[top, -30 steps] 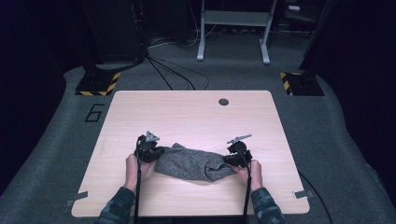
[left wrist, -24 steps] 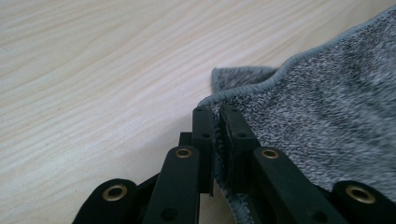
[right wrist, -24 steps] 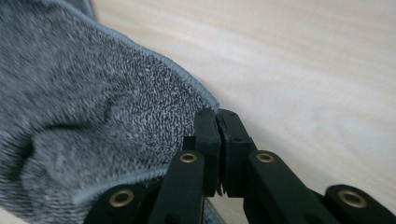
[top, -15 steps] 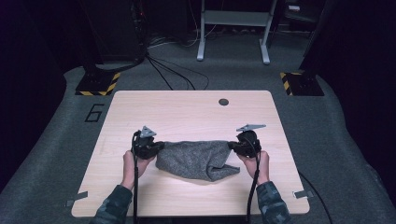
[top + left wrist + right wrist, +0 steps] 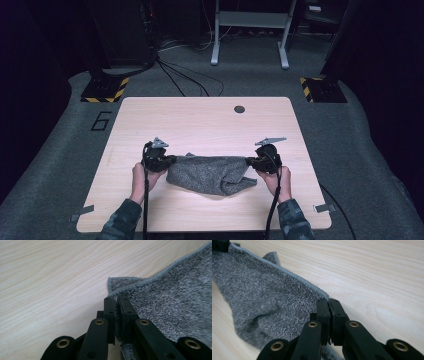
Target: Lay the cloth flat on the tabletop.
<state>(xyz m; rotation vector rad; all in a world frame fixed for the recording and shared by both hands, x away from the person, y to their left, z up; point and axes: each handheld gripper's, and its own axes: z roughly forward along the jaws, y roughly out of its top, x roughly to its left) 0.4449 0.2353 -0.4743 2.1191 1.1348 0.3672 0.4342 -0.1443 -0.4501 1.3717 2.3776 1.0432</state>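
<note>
A grey towel (image 5: 212, 172) hangs stretched between the two grippers above the near half of the wooden table (image 5: 200, 120), its lower part sagging toward the tabletop. The left gripper (image 5: 167, 161) has its jaws clamped together on the towel's left corner. The right gripper (image 5: 250, 162) is pinched tight on the towel's right corner.

Pale wood surface (image 5: 200, 120), rounded corners, with a dark round hole (image 5: 239, 109) near its far edge. Grey carpet floor (image 5: 370, 165) carries a painted "6" (image 5: 101, 120). Two yellow-black striped blocks (image 5: 106, 90) flank the far side. Black cables (image 5: 180, 75) trail toward a grey metal stand (image 5: 250, 30).
</note>
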